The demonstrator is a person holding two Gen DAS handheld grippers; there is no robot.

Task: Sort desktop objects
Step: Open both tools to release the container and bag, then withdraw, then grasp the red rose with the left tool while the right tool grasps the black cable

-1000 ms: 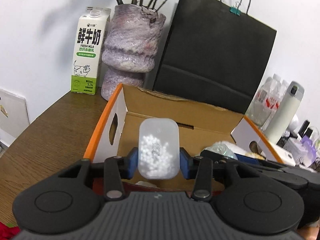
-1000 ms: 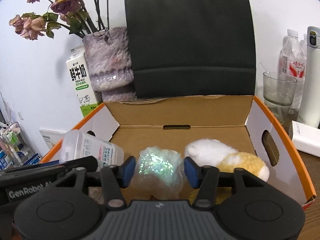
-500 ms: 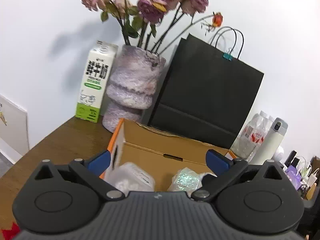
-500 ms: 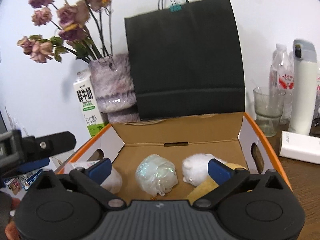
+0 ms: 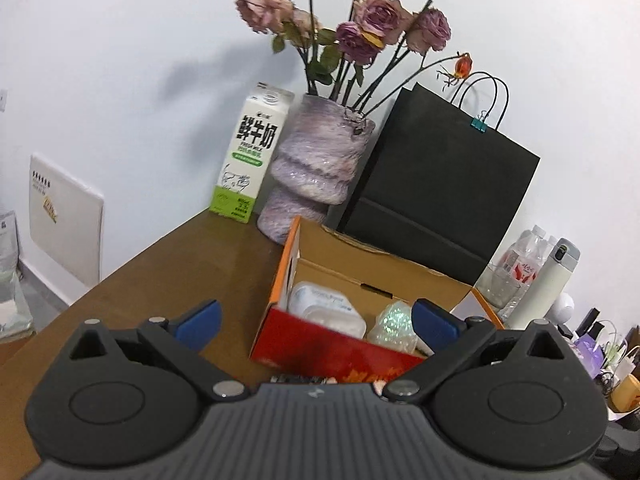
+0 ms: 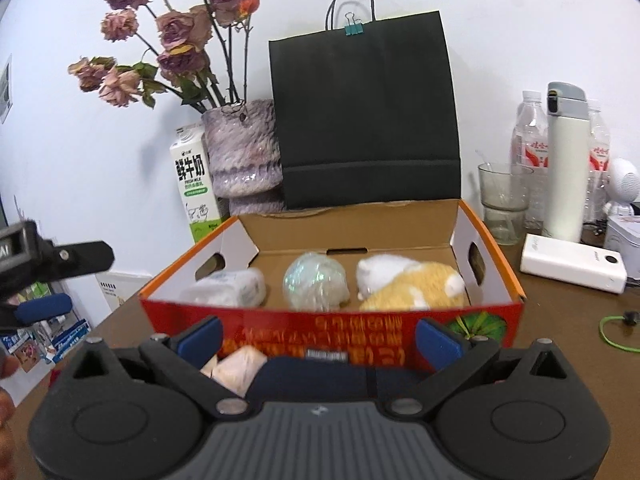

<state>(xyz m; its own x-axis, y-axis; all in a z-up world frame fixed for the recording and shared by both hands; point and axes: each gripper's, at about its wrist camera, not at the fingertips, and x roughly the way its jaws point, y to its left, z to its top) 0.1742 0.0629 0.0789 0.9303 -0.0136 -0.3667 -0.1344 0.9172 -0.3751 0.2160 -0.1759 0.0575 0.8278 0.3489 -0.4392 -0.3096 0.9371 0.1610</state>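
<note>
Three items lie in the open cardboard box (image 6: 486, 236), both grippers empty.

Centre of the right wrist frame: a plastic bottle (image 6: 232, 288) lies at the box's left, an iridescent ball (image 6: 316, 282) in the middle, a plush toy (image 6: 412, 282) at right. The right gripper (image 6: 318, 338) and left gripper (image 5: 316, 322) are each spread wide, low in their frames, holding nothing.

Left claw (image 5: 316, 326) spread wide and empty, cardboard box (image 5: 320, 344) beyond, holding plastic container (image 5: 326, 308), perhaps iridescent ball (image 5: 394, 326)
</note>
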